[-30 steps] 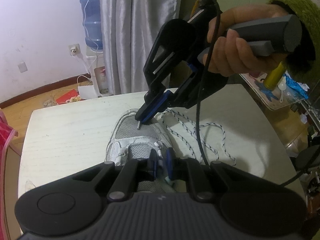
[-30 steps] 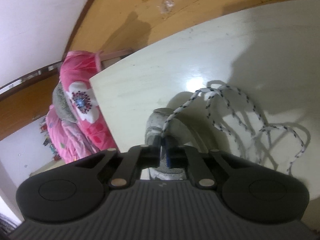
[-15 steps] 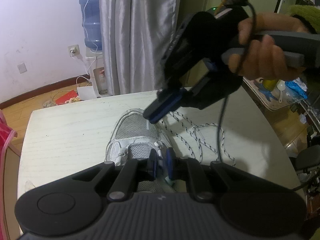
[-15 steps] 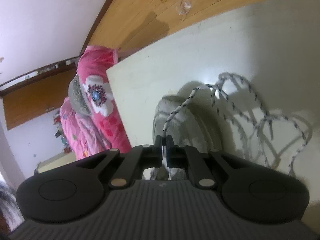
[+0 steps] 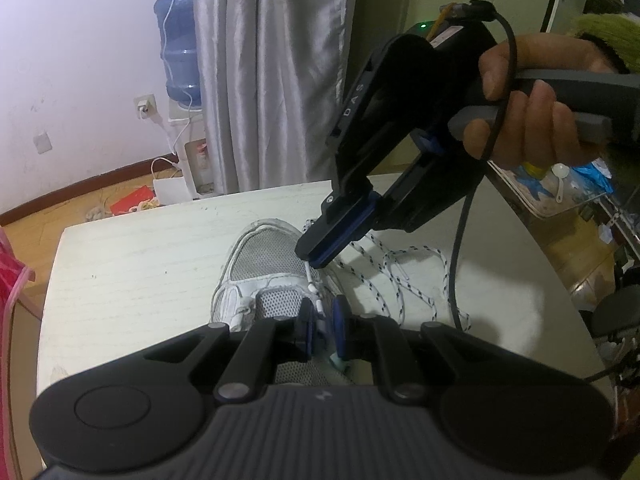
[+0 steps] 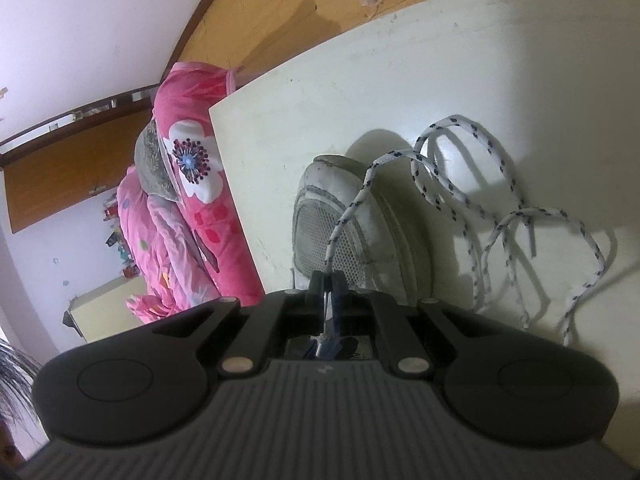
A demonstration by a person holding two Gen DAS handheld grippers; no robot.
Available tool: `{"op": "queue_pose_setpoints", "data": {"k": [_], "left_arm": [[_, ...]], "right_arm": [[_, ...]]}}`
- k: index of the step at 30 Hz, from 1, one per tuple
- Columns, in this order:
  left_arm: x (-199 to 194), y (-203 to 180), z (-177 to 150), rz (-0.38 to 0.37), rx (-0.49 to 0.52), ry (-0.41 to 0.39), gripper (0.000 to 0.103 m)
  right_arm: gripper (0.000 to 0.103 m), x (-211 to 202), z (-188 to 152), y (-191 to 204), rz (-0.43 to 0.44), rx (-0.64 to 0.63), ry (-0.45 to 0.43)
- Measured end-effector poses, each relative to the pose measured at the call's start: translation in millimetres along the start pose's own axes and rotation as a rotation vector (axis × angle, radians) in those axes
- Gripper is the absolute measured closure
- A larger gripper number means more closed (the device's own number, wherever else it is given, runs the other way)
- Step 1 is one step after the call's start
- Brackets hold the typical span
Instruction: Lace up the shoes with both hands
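Observation:
A white and grey mesh sneaker [image 5: 264, 264] lies on the pale table [image 5: 140, 264], toe pointing away from me. My left gripper [image 5: 322, 322] is shut on the white eyelet flap [image 5: 316, 300] beside the tongue. Held by a hand [image 5: 528, 120], my right gripper [image 5: 314, 258] is shut on the tip of the speckled white lace [image 5: 400, 276], just above that flap. The lace end [image 5: 310, 276] points down at the eyelets. In the right wrist view, the right gripper [image 6: 328, 284] pinches the lace [image 6: 352, 208], which arcs over the sneaker's toe [image 6: 320, 216] and falls in loose loops on the table [image 6: 400, 80].
The lace loops [image 6: 520, 216] cover the table right of the shoe. A pink flowered quilt [image 6: 184, 200] sits past the table's left edge. A water dispenser [image 5: 178, 52] and grey curtain [image 5: 272, 72] stand behind. A cluttered tray [image 5: 560, 192] is at the right.
My right gripper has moved off the toe mesh towards the eyelet flap near the left gripper, rolling a little, with the lace end still pinched. The left gripper has stayed put.

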State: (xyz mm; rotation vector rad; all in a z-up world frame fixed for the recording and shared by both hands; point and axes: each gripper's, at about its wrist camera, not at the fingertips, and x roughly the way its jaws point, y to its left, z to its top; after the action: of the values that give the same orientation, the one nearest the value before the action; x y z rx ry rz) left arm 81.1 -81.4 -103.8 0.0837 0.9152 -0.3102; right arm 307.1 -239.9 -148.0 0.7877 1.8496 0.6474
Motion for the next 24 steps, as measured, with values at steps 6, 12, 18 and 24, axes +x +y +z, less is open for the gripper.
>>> {"op": "queue_pose_setpoints", "data": {"k": [6, 12, 18, 24], "left_arm": [[1.6, 0.0, -0.9, -0.001, 0.01, -0.005, 0.092], [5.4, -2.7, -0.5, 0.002, 0.011, -0.007, 0.092], [7.3, -3.5, -0.2, 0.0, 0.013, -0.01, 0.092], [8.9, -2.9, -0.4, -0.003, 0.019, -0.015, 0.092]], "right_arm": [[0.1, 1.4, 1.1, 0.0, -0.003, -0.007, 0.016], [0.1, 2.8, 2.9, 0.8, -0.013, -0.014, 0.024], [0.1, 6.0, 2.9, 1.7, -0.016, -0.02, 0.038], [0.1, 7.8, 5.8, 1.4, -0.021, -0.03, 0.057]]}}
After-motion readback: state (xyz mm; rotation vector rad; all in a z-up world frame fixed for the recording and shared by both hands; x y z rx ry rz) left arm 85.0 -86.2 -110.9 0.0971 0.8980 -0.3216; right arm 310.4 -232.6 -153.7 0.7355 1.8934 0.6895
